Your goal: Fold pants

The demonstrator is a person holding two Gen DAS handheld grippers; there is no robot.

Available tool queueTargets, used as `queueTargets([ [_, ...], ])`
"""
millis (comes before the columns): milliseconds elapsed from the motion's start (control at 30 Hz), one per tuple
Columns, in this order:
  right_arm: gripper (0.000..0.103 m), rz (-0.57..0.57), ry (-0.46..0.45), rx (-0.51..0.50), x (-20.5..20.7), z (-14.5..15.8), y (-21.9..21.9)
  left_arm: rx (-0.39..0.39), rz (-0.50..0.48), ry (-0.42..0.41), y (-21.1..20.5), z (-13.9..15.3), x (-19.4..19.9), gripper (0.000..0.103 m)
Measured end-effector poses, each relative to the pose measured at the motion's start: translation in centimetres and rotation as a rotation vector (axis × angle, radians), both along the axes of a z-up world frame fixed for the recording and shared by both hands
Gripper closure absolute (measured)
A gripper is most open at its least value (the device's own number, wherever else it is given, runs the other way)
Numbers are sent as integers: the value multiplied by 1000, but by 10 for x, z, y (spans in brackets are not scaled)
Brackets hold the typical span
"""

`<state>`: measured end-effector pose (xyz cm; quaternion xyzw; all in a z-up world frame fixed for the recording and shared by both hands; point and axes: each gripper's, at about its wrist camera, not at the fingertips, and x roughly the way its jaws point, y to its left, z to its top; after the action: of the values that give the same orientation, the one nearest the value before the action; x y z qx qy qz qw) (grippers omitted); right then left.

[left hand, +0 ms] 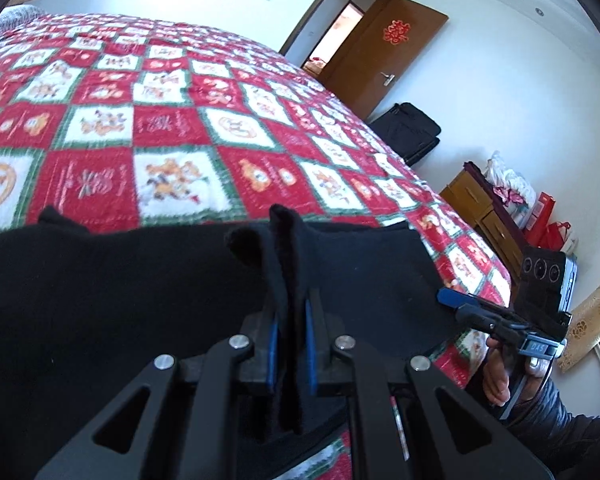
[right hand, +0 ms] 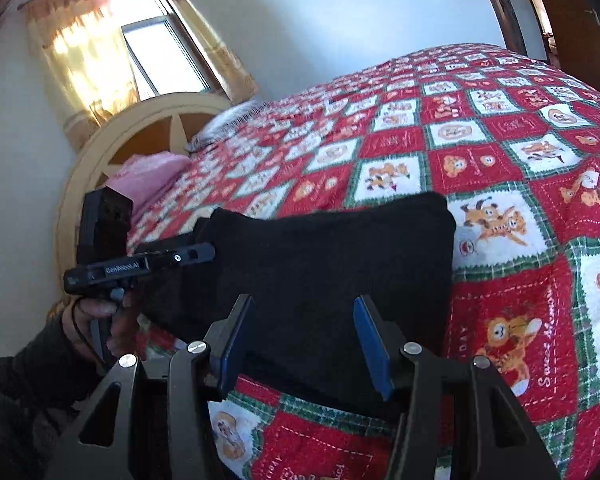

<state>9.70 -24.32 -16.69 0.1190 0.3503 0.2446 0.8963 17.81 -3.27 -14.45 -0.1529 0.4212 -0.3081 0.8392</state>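
Note:
The black pants [left hand: 100,300] lie on the near part of a bed with a red, white and green quilt [left hand: 160,120]. My left gripper [left hand: 291,344] is shut on a pinched-up fold of the pants, which sticks up between its blue pads. In the right wrist view the pants [right hand: 320,264] form a flat dark block on the quilt [right hand: 500,208]. My right gripper [right hand: 304,344] is open and empty just above the pants' near edge. The left gripper [right hand: 204,252] shows at the left, its tips at the pants' left edge. The right gripper [left hand: 452,300] shows at the pants' right edge.
A brown door [left hand: 384,56] stands open beyond the bed, with a black bag [left hand: 412,132] and a wooden cabinet [left hand: 480,204] along the wall. A round headboard [right hand: 100,148], a pink pillow [right hand: 148,172] and a curtained window [right hand: 156,52] lie at the bed's head.

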Motion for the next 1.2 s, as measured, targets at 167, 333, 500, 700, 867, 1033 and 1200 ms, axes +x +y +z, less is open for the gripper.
queueTargets([
  [167,49,-12,65,-24,7,-12,-1,73,10,-34,-6,-6,-5,88],
  [333,49,-31,2,-58,5,7,2,155,21,-73,-12,-4,-8,78],
  [500,39,-54,-1,-62,32,18,6,240,24,-102,-18,-2,-13,71],
  [700,38,-90,103,-63,67,-5,1,268,15,-116,-23,-3,-15,65],
  [867,38,-109,59,-85,48,12,7,250,17,-109,-22,-3,-14,63],
  [1033,38,47,47,-72,18,12,51,234,9,-102,-23,-2,-15,55],
  [1200,38,172,111,-155,11,-18,91,235,-3,-105,-25,-1,-18,50],
])
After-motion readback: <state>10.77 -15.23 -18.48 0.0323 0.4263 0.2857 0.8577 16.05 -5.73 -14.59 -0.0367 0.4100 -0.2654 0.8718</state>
